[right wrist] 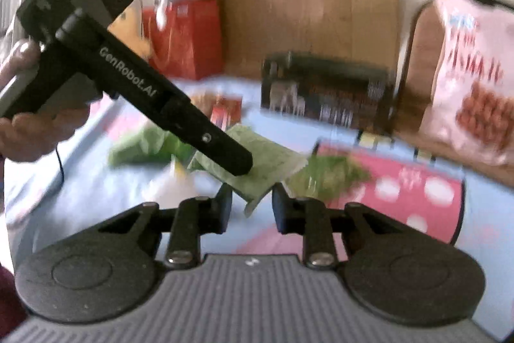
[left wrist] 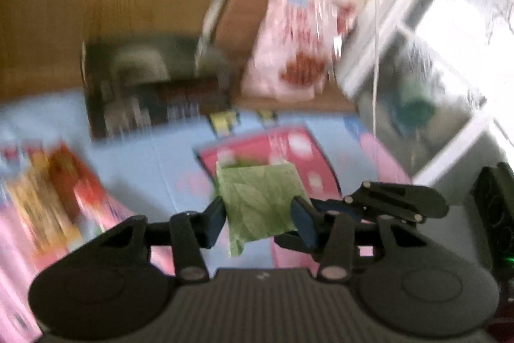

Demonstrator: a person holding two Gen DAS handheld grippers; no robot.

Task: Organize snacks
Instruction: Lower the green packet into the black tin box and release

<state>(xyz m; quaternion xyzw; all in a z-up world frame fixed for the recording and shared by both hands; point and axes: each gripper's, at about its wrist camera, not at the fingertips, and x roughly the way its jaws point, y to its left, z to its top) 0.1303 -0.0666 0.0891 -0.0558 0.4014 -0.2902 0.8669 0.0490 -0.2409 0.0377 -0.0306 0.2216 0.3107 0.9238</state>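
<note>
Left gripper point(left wrist: 257, 219) is pinching a green snack packet point(left wrist: 260, 201) between its 2 blue-padded fingers point(left wrist: 216, 219), jaws closed down to the packet's width, packet hanging above the blue mat point(left wrist: 144, 156). Right gripper point(right wrist: 251, 208) is sitting just below the same green packet point(right wrist: 257, 163), jaws partly open; the packet's lower corner is dipping into the gap, but contact with either pad is too blurred to tell.

Right wrist view is showing the left gripper's black body point(right wrist: 154, 95) from outside, a hand point(right wrist: 29, 118) gripping its handle, more green packets point(right wrist: 144, 143) on the mat behind, and a red bag point(right wrist: 189, 37) by the wooden wall. Left wrist view alone is showing a white-framed clear bin point(left wrist: 427, 92) with something green inside, too blurred to identify.

Both views are showing a pink polka-dot box point(left wrist: 289, 150), a dark box point(left wrist: 154, 85), and a pink snack bag point(left wrist: 298, 37) standing upright. Orange-red packets point(left wrist: 54, 192) are lying left on the mat.
</note>
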